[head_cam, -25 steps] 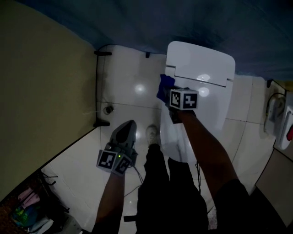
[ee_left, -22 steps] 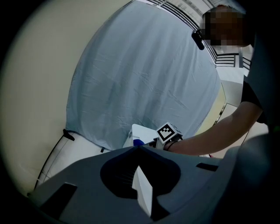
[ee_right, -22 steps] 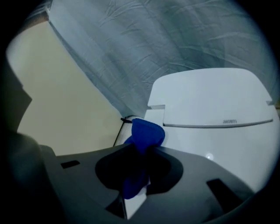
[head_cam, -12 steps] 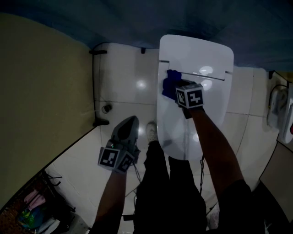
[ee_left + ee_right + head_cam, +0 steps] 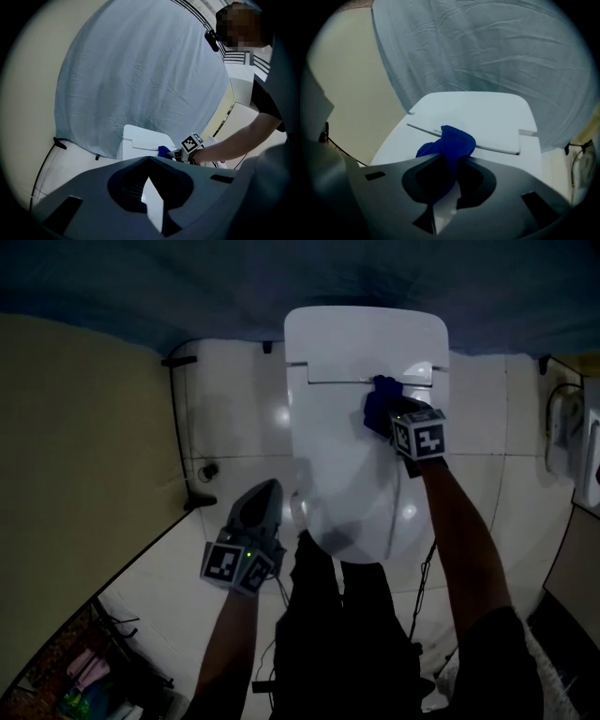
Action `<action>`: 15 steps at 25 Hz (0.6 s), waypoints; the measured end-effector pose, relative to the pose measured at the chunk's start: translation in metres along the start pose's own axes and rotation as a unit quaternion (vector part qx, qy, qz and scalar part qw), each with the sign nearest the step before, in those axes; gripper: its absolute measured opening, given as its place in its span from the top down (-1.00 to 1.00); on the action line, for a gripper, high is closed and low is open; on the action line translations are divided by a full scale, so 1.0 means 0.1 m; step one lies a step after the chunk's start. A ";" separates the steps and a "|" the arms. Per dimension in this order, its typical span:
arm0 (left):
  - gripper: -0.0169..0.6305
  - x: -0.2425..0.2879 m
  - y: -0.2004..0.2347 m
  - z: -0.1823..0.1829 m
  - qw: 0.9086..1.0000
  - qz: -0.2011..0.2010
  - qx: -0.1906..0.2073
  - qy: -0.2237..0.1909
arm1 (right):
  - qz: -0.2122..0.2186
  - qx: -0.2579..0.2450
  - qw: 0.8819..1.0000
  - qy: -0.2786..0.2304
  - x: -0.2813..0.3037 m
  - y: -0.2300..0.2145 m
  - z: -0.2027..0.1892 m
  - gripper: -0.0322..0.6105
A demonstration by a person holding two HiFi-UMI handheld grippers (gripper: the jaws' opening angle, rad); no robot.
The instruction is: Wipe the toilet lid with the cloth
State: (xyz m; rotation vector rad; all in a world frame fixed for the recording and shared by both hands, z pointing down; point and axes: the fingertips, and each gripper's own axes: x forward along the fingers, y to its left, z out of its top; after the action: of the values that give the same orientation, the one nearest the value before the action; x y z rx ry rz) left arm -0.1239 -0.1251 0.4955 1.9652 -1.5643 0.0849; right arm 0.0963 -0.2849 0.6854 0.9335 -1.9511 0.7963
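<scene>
White glossy floor tiles (image 5: 234,432) surround the toilet, with a beige wall (image 5: 84,446) at the frame's left and a pale blue sheet (image 5: 140,70) draped behind the fixture.

Right gripper (image 5: 449,163): jaws clamped on the blue cloth (image 5: 380,401), which bunches out ahead of the tips. The cloth rests on the closed toilet lid (image 5: 342,465) at its rear, right of centre, just at the hinge seam (image 5: 328,381).

Change over the last second: the cloth was at the lid's left rear edge, then near the middle of the seam, and now lies toward the right end. The pass runs left to right along the back of the lid.

Meaning for the task: the rear strip appears largely covered. The broad front portion, toward the bottom of the head view, probably remains to be wiped.

Left gripper (image 5: 261,498): jaws closed together, nothing between them, hanging over the tiles at lower left, well apart from the lid.
</scene>
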 end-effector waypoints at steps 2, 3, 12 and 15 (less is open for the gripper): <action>0.98 0.06 -0.12 -0.03 1.000 -0.011 0.005 0.003 | -0.018 0.015 1.000 -0.003 -0.11 -0.27 -0.09 0.69; 0.98 0.09 -0.18 -0.05 1.000 -0.016 0.008 0.005 | -0.027 0.023 0.999 -0.005 -0.17 -0.40 -0.14 0.69; 0.98 0.17 -0.39 -0.21 0.999 -0.033 0.014 0.025 | -0.082 0.076 0.994 -0.016 -0.56 -1.16 -0.53 0.69; 0.98 0.17 -0.42 -0.26 0.999 -0.037 0.013 0.028 | -0.105 0.080 0.991 -0.009 -0.63 -1.27 -0.63 0.69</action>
State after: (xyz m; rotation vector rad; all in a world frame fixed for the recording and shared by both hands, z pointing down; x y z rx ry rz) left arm -0.0729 -0.1222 0.5060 2.0204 -1.4596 0.1299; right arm 0.2514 -0.2829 0.6849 1.2225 -1.7876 0.8318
